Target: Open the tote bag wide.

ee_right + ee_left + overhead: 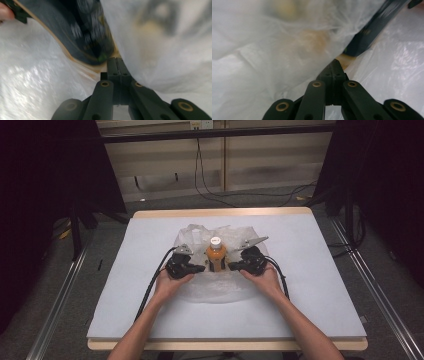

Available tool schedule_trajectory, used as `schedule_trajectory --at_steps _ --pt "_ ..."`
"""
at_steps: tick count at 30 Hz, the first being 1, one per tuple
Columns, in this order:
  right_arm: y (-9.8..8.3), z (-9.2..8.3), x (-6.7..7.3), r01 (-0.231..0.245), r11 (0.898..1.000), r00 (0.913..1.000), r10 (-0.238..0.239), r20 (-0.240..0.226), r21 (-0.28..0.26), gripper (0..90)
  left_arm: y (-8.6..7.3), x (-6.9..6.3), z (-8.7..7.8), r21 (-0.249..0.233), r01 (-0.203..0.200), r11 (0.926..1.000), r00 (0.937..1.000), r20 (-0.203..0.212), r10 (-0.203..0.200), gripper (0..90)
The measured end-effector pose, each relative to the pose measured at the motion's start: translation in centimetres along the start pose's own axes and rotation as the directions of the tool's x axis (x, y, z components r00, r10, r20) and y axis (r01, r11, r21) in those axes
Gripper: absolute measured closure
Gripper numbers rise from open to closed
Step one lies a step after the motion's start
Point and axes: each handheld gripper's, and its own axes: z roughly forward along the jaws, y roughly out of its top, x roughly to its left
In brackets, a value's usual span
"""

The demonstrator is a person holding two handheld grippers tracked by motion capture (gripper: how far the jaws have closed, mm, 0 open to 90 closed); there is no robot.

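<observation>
Either side, closed hand-held grippers flank the bottle (216,254) amid crumpled plastic bag (210,290).

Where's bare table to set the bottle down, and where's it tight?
Free: the grey table mat right of the crumpled clear plastic bag, the strip left of it, and the near edge between the forearms. Crowded: the middle, where the left gripper and right gripper flank the orange white-capped bottle.
</observation>
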Motion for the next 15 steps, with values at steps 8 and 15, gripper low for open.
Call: schedule_trajectory --at_steps 8,15 --pt "-1.4 -0.2 -0.7 -0.033 0.999 0.9995 0.033 0.005 0.041 90.0 -1.0 0.3 -0.4 0.04 -0.004 0.9992 0.9998 -0.018 0.005 90.0" --pt "-1.7 -1.6 -1.7 -0.02 0.997 0.9951 0.012 0.098 0.081 90.0 -2.1 1.7 -2.4 0.057 0.024 0.9981 0.9972 -0.072 -0.02 90.0"
